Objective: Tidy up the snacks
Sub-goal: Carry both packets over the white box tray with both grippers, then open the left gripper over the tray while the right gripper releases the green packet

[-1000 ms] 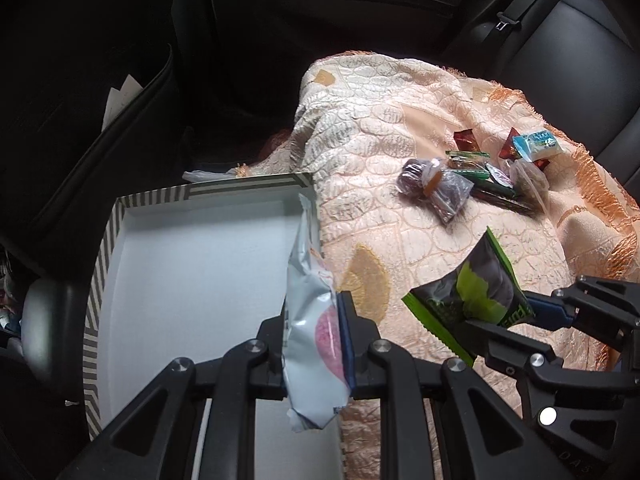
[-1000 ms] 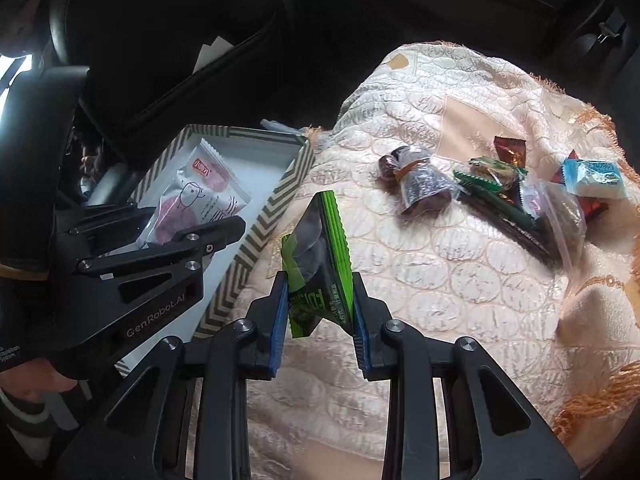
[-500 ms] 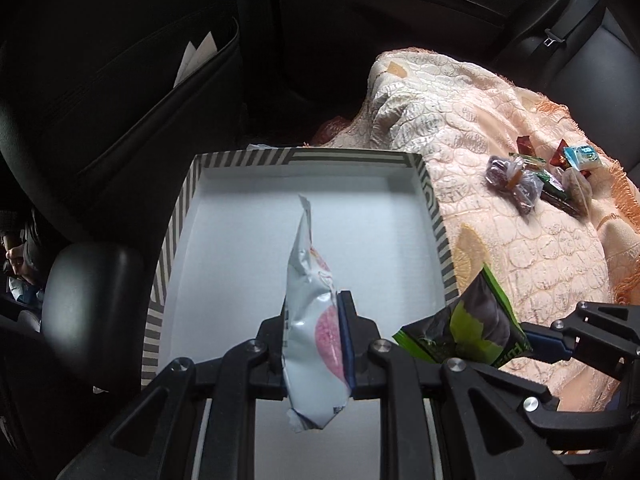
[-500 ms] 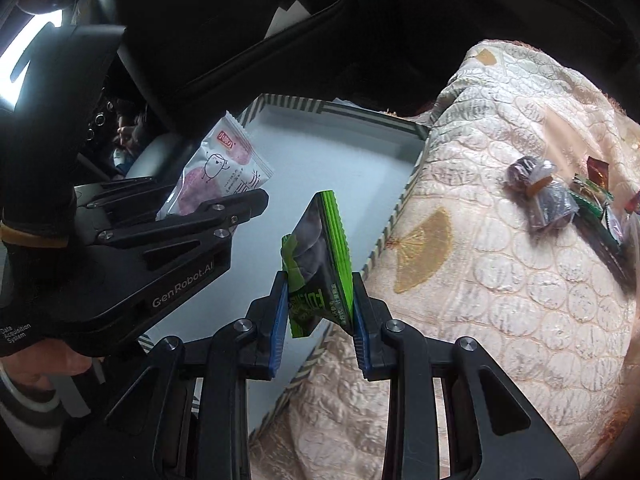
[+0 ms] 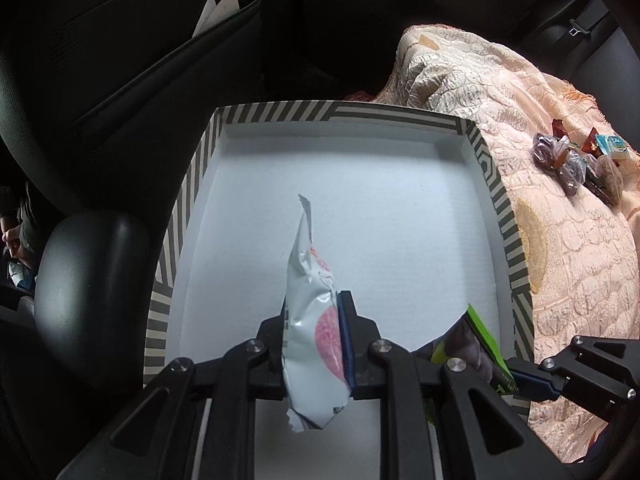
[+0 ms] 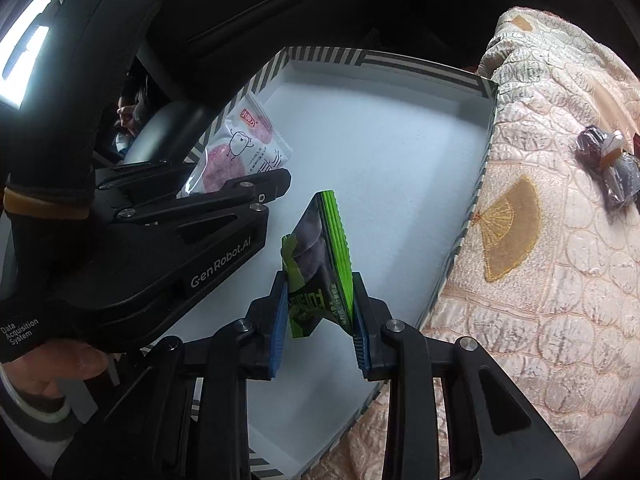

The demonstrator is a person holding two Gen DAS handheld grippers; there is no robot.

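Observation:
My left gripper (image 5: 314, 340) is shut on a white snack packet with a pink print (image 5: 312, 320) and holds it above the white floor of a striped-rim box (image 5: 340, 114). The same packet (image 6: 240, 148) and the left gripper (image 6: 224, 200) show in the right wrist view. My right gripper (image 6: 320, 312) is shut on a green and dark snack packet (image 6: 320, 264), held over the box's right part (image 6: 486, 128). That packet (image 5: 476, 344) also shows at the lower right of the left wrist view. Several more snacks (image 5: 576, 160) lie on the peach blanket (image 5: 560, 264).
The box sits beside the blanket-covered car seat (image 6: 560, 240). A black front seatback with papers in its pocket (image 5: 216, 4) is behind the box. A dark armrest (image 5: 88, 288) is at the left. Two wrapped snacks (image 6: 608, 164) lie on the blanket at the right.
Both grippers have moved left from over the blanket to over the box, each carrying its packet. The snack pile has shifted to the far right of both views.

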